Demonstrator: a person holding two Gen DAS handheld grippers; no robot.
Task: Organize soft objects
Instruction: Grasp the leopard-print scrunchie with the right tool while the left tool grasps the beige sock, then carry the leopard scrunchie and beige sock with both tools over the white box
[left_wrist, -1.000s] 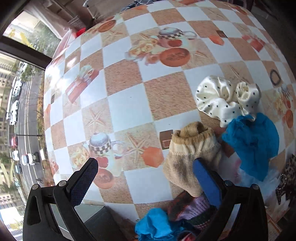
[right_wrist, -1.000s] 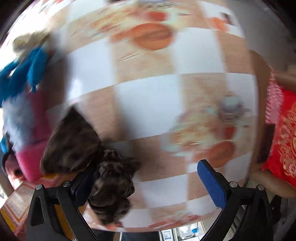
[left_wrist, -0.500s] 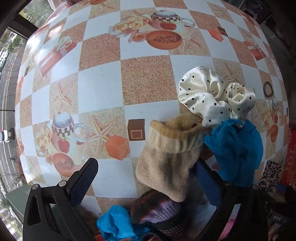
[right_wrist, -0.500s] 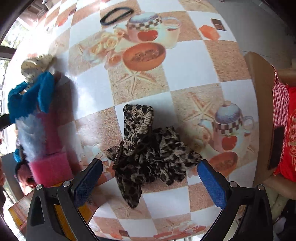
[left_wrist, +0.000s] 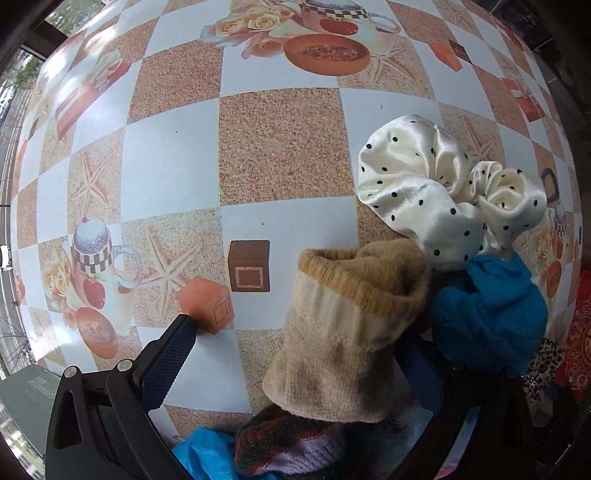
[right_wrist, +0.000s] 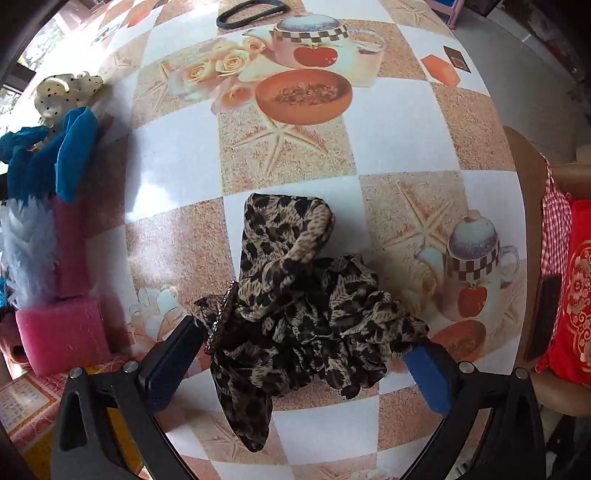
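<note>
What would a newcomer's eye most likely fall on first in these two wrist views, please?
Probably the leopard-print scrunchie, lying on the checkered tablecloth between the open right gripper. In the left wrist view, the beige sock in the foreground stands out, with the white polka-dot scrunchie and a blue cloth behind it.

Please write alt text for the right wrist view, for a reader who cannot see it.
The open right gripper sits around a leopard-print fabric scrunchie lying on a checkered tablecloth with teapot prints. At left stand a pink foam block, blue cloth and a cream polka-dot scrunchie.
</note>
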